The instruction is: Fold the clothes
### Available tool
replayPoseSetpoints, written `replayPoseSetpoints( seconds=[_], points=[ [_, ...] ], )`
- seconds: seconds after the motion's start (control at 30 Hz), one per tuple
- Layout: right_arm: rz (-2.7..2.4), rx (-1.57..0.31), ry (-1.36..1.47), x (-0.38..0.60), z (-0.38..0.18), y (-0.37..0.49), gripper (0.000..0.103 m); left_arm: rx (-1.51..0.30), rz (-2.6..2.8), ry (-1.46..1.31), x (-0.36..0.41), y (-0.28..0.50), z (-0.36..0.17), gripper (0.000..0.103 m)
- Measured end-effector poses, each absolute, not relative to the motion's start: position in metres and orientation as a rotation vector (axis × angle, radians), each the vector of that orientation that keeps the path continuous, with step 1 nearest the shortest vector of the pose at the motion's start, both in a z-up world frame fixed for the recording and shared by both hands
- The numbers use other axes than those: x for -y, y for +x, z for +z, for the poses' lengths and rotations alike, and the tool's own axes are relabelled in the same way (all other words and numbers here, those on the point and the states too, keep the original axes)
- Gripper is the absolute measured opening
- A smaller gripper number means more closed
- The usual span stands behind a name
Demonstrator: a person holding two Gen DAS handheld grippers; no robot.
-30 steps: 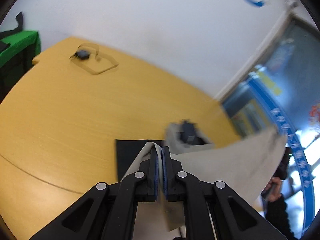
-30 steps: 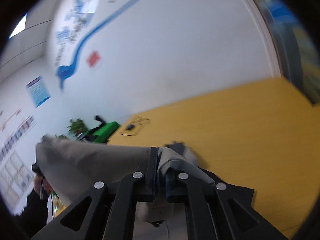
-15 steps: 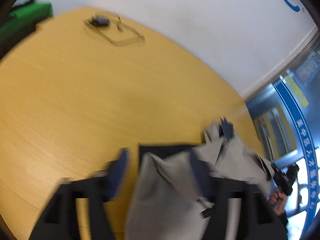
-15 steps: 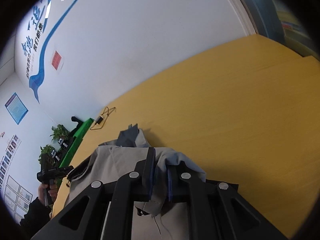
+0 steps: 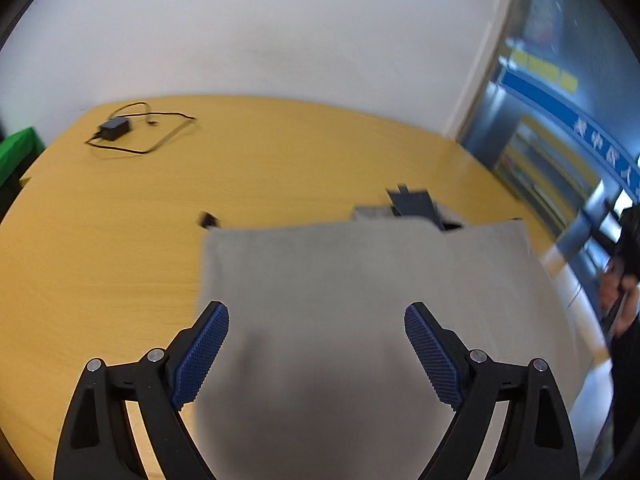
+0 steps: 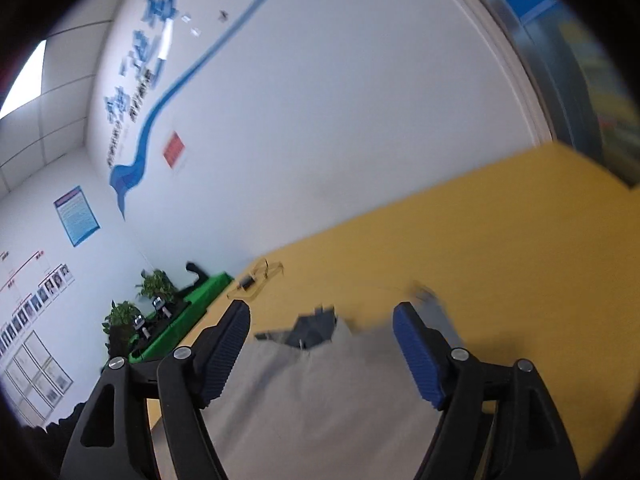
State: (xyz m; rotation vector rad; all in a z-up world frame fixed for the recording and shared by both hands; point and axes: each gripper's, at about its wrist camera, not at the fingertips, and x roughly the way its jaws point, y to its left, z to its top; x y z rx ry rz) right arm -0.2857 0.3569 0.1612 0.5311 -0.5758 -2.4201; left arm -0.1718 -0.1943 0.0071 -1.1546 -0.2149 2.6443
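Note:
A grey garment (image 5: 360, 280) lies folded flat on the yellow table (image 5: 120, 240), with a dark collar part (image 5: 416, 204) at its far edge. My left gripper (image 5: 316, 320) is open and empty just above the cloth's near part. In the right wrist view the same grey garment (image 6: 320, 408) lies below my right gripper (image 6: 322, 320), which is open and empty; the dark collar (image 6: 312, 326) shows between its fingers.
A black power adapter with its cable (image 5: 116, 126) lies at the table's far left; it also shows in the right wrist view (image 6: 250, 280). A green surface with potted plants (image 6: 176, 316) stands beyond the table. A person (image 5: 624, 280) stands at the right.
Both grippers were shut on the grey garment and held it up. They lowered it onto the table and opened; the cloth now lies flat and released.

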Motion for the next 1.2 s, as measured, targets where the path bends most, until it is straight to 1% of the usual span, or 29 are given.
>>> replayPoseSetpoints(
  seconds=[0.07,0.13,0.23,0.33,0.43,0.5,0.57,0.63,0.7,0.77,0.83,0.93,1.1,1.2],
  points=[
    [-2.424,0.507,0.56,-0.348,0.162,-0.284,0.078,0.179,2.649,-1.188,0.182,-0.182,-0.009,0.092],
    [-2.374,0.354,0.782,-0.319,0.143,-0.296,0.078,0.16,2.694,-1.247,0.183,-0.195,-0.027,0.092],
    [-2.344,0.155,1.001,-0.279,0.103,-0.306,0.078,0.163,2.745,-1.309,0.191,-0.2,-0.044,0.092],
    [-2.353,0.096,1.191,-0.263,0.069,-0.313,0.077,0.151,2.764,-1.335,0.191,-0.198,-0.051,0.092],
    [-2.352,0.236,1.16,-0.27,0.074,-0.277,0.077,0.077,2.782,-1.349,0.184,-0.199,-0.05,0.093],
    [-2.338,0.311,1.1,-0.277,0.09,-0.238,0.077,0.006,2.797,-1.356,0.176,-0.198,-0.049,0.094],
    [-2.352,0.337,1.034,-0.286,0.11,-0.181,0.077,-0.027,2.805,-1.35,0.172,-0.197,-0.048,0.094],
    [-2.401,0.382,1.028,-0.301,0.113,-0.12,0.078,-0.054,2.804,-1.351,0.171,-0.199,-0.047,0.094],
    [-2.44,0.542,1.108,-0.322,0.095,-0.068,0.078,-0.101,2.815,-1.357,0.171,-0.202,-0.045,0.094],
    [-2.433,0.717,1.202,-0.337,0.07,-0.042,0.078,-0.195,2.859,-1.349,0.166,-0.203,-0.041,0.094],
    [-2.436,0.829,1.274,-0.341,0.044,-0.028,0.078,-0.25,2.858,-1.356,0.161,-0.204,-0.042,0.094],
    [-2.454,0.908,1.267,-0.339,0.023,-0.036,0.078,-0.289,2.85,-1.364,0.158,-0.204,-0.046,0.094],
    [-2.523,1.058,1.093,-0.338,0.011,-0.06,0.078,-0.175,2.82,-1.379,0.169,-0.208,-0.051,0.097],
    [-2.621,1.08,1.038,-0.329,0.01,-0.07,0.081,-0.112,2.802,-1.387,0.172,-0.21,-0.054,0.099]
  ],
)
